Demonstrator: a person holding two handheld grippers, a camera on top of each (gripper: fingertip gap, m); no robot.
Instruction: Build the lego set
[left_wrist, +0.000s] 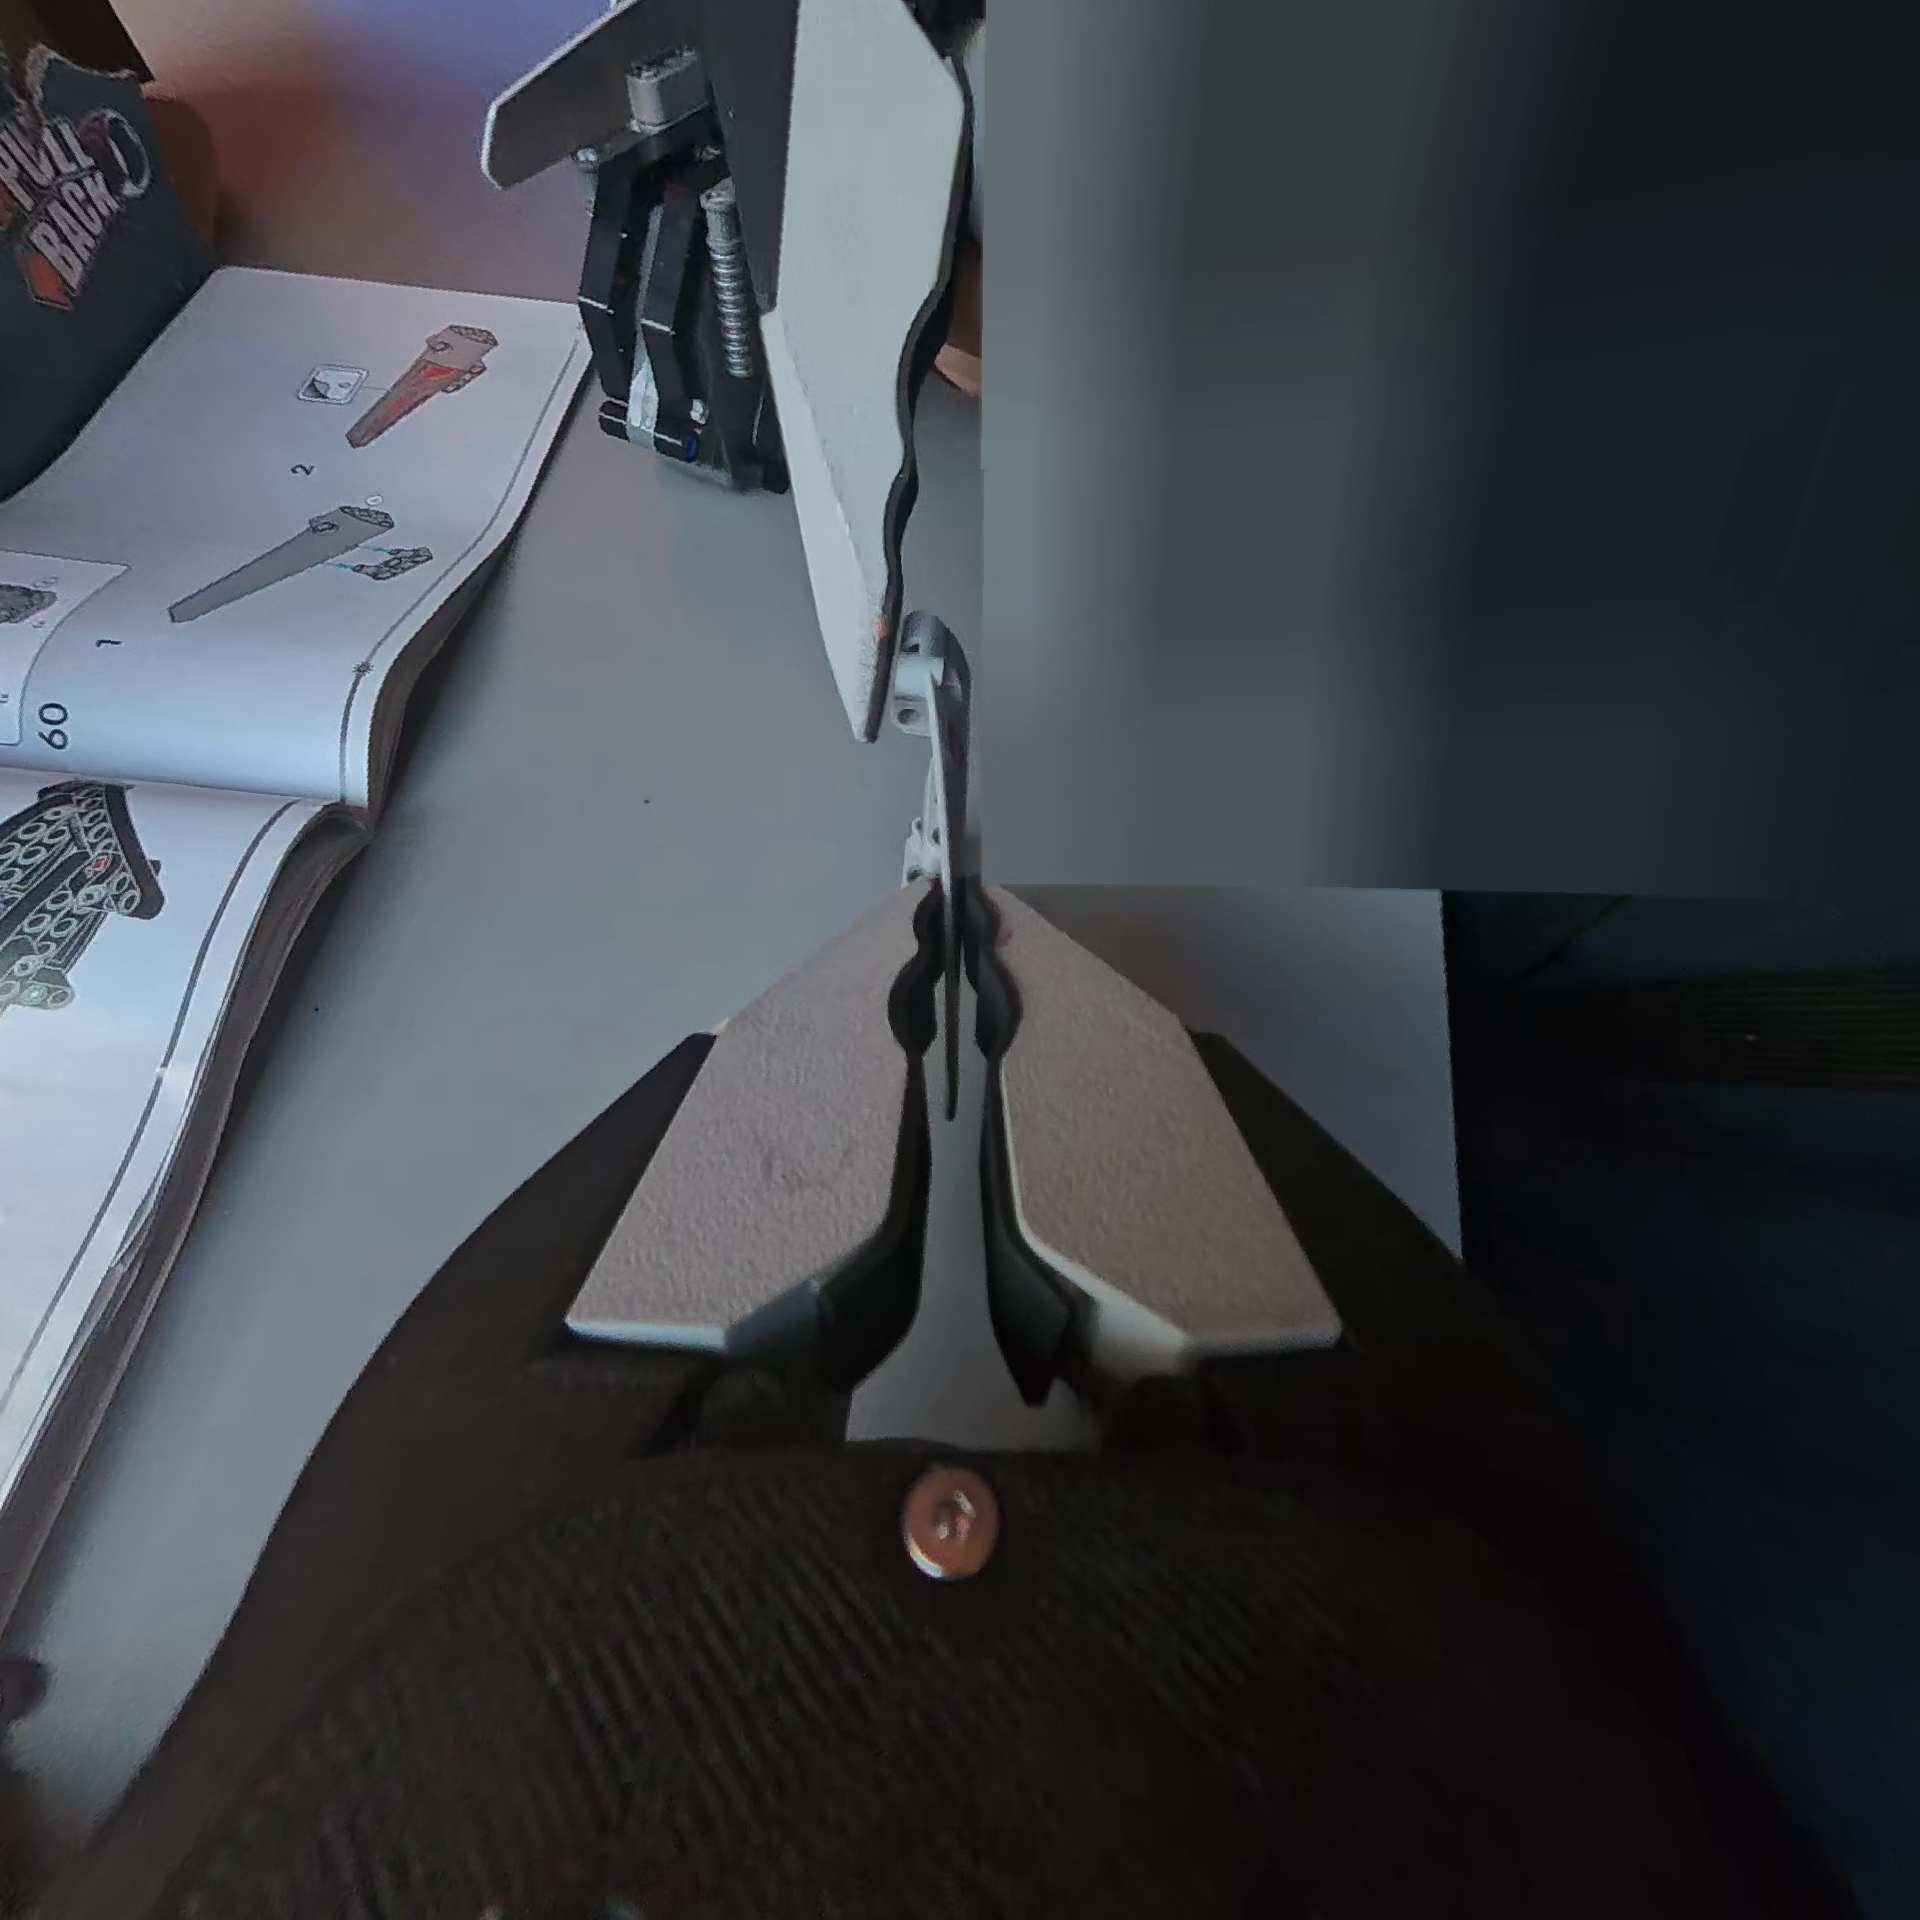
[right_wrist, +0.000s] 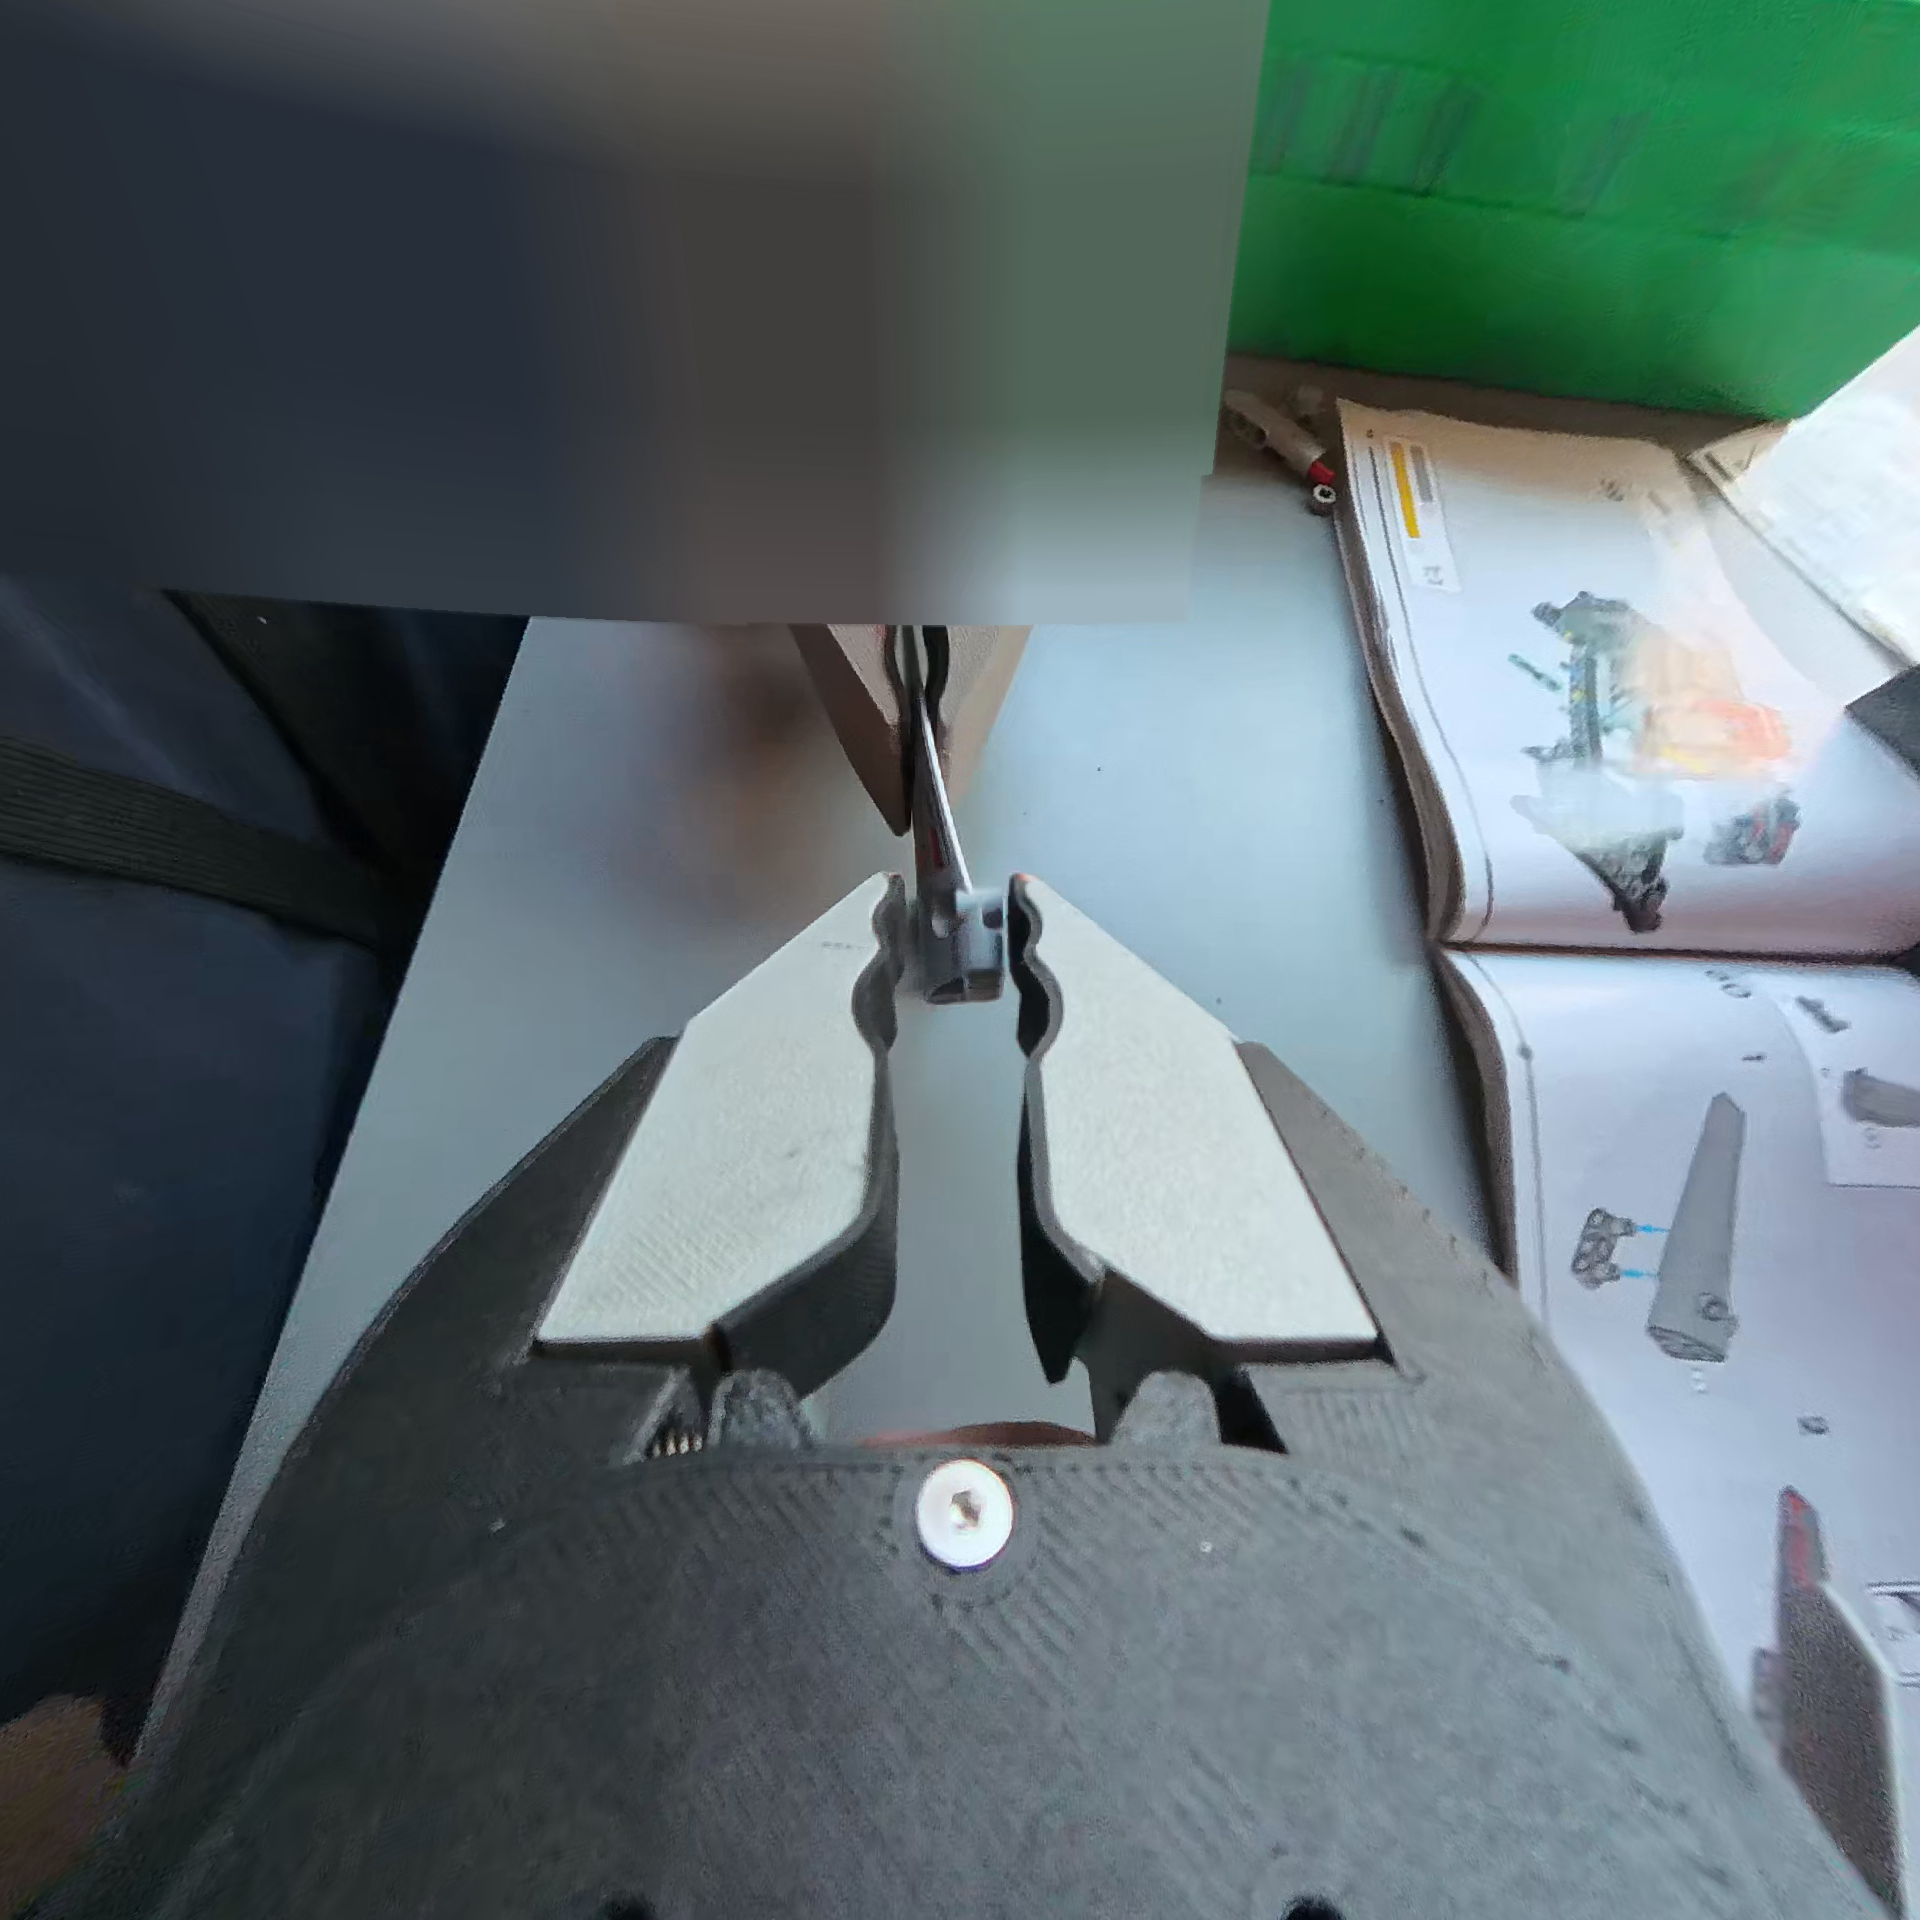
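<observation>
- Grey tabletop (left_wrist: 644, 831) carries the work, with an open instruction booklet (left_wrist: 260, 582) lying flat to one side and a green backdrop (right_wrist: 1558, 208) behind the far edge; large blurred patches hide much of both views.
- Left gripper (left_wrist: 951, 935) has its jaws pressed nearly together on a thin, flat grey panel (left_wrist: 948, 810), which stands edge-on between the pads and sticks out beyond the tips.
- Held that way, the panel's far end is offered up clear of the table, probably so the other tool can reach its end.
- Right gripper (right_wrist: 954, 940) has its jaws only a little apart, closed on a small grey connector piece (right_wrist: 961, 951) sitting right at the tips.
- In the right wrist view the connector meets the end of the panel; whether its pins are fully seated is hard to tell from this angle.
- Judging from the booklet's drawing of a long tapered panel with a small connector, this looks like that joining step.
- As for looks, the panel is slim, pale grey and tapered; the connector is a stubby grey block with round holes.
- Loose small parts (right_wrist: 1288, 436) lie near the booklet's far corner.
</observation>
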